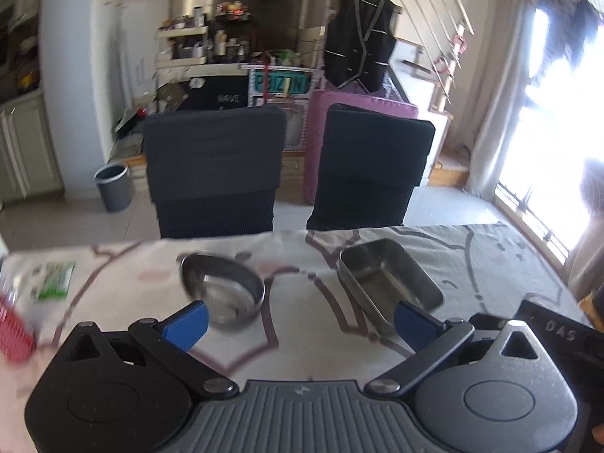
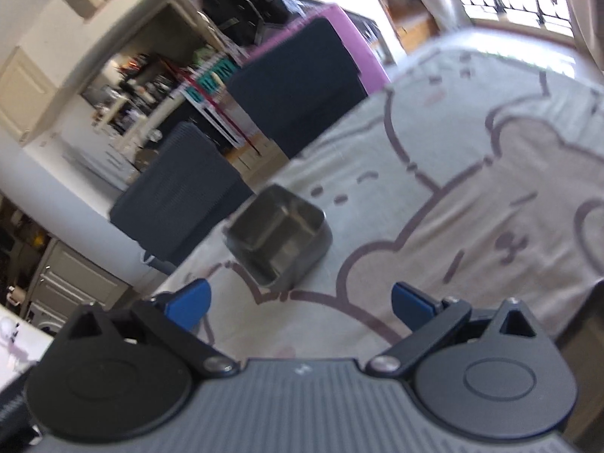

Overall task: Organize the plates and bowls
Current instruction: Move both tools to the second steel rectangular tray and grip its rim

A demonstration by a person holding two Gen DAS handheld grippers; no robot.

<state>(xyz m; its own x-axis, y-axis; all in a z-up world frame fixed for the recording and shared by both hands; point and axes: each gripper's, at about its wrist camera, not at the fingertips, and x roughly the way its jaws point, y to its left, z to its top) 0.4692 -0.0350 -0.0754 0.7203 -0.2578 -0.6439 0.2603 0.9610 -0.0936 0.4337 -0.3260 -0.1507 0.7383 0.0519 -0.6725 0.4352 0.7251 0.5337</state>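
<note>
A round steel bowl (image 1: 222,290) sits on the patterned tablecloth (image 1: 309,302), just beyond my left gripper's left blue fingertip. To its right lies a rectangular steel tray (image 1: 389,279), near the right fingertip. My left gripper (image 1: 302,324) hovers open above the cloth, nothing between its fingers. In the right wrist view the same rectangular steel tray (image 2: 279,238) stands a short way ahead of my right gripper (image 2: 300,302), which is open and empty over the tablecloth (image 2: 472,188). That view is tilted.
Two dark-covered chairs (image 1: 215,166) (image 1: 373,166) stand at the table's far edge. A green packet (image 1: 56,279) and a red object (image 1: 15,332) lie at the left of the table. A black device (image 1: 558,336) sits at the right. A grey bin (image 1: 113,185) stands on the floor.
</note>
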